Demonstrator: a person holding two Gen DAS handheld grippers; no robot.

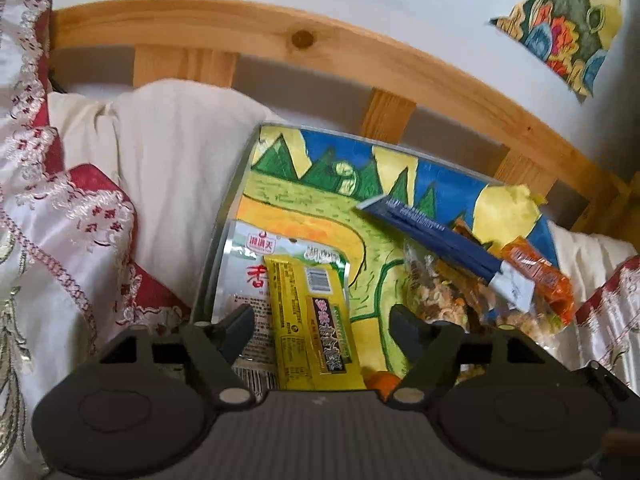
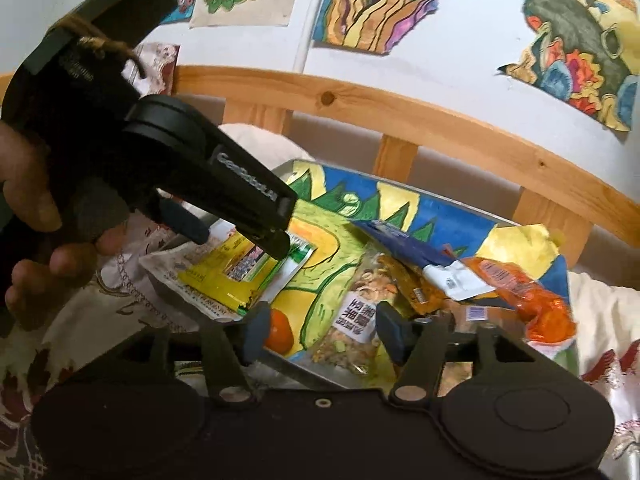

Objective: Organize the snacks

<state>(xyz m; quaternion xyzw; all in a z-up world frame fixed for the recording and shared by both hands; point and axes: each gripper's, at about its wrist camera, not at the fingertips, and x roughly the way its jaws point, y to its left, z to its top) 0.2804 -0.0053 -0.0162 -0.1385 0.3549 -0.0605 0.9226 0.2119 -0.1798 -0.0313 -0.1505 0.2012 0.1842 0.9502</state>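
Note:
A metal tray (image 1: 224,216) lined with a colourful drawing lies on the bed. A yellow snack packet (image 1: 312,312) lies on a silver and white packet (image 1: 244,264) at the tray's left. My left gripper (image 1: 320,320) is open, its fingers either side of the yellow packet, just above it; it also shows in the right wrist view (image 2: 244,236). On the right lie a clear bag of mixed nuts (image 2: 352,316), a blue and white packet (image 2: 416,252) and orange packets (image 2: 532,296). My right gripper (image 2: 320,332) is open and empty above the tray's near edge, between a small orange fruit (image 2: 280,330) and the nut bag.
The tray rests on white and red embroidered bedding (image 1: 60,220) with a cream pillow (image 1: 172,140) behind. A wooden bed rail (image 1: 280,36) runs along the wall, which has colourful drawings (image 2: 576,40) pinned up. A hand (image 2: 28,200) holds the left gripper.

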